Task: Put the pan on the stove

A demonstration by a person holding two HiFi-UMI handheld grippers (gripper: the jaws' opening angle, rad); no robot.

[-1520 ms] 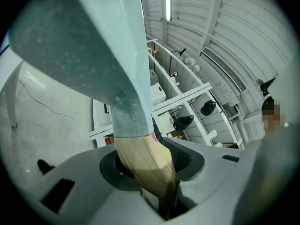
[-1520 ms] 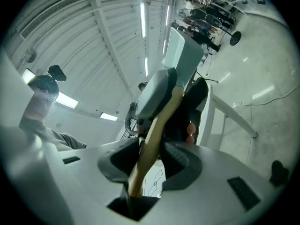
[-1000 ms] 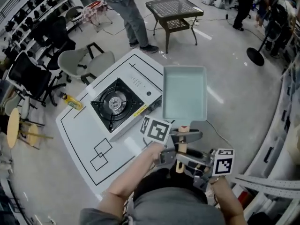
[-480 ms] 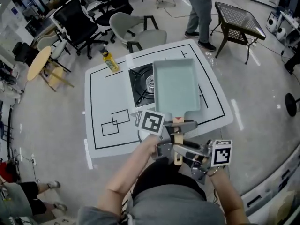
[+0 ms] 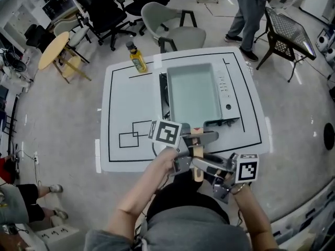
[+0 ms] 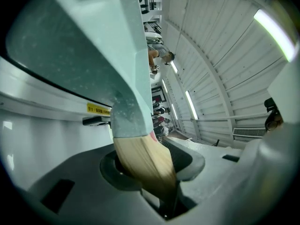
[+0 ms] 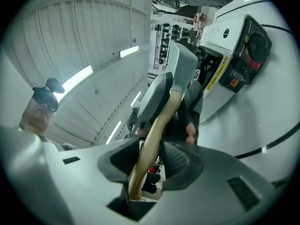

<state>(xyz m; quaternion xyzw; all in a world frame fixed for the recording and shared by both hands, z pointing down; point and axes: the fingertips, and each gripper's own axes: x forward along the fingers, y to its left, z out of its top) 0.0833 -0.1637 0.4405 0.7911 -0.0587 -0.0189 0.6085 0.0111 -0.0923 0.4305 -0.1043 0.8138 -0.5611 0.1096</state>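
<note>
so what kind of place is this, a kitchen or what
Likely a lab or test space, not a kitchen: the portable white tabletop stove sits on a white table marked with black outlines, with black office chairs nearby.

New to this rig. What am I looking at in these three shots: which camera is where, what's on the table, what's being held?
There is no robot here. A person holds a two-jaw gripper in each hand. The head view comes from a camera on the person's head, looking down. In it, the left gripper and right gripper both clamp the wooden handle of a pale green rectangular pan. The pan is over a portable gas stove on a white table marked with black lines. I cannot tell whether it already rests on the burner. A yellow bottle stands near the table's far edge. The other two pictures come from cameras riding on each gripper, looking along its jaws, and each shows the jaws closed on that handle.
</note>
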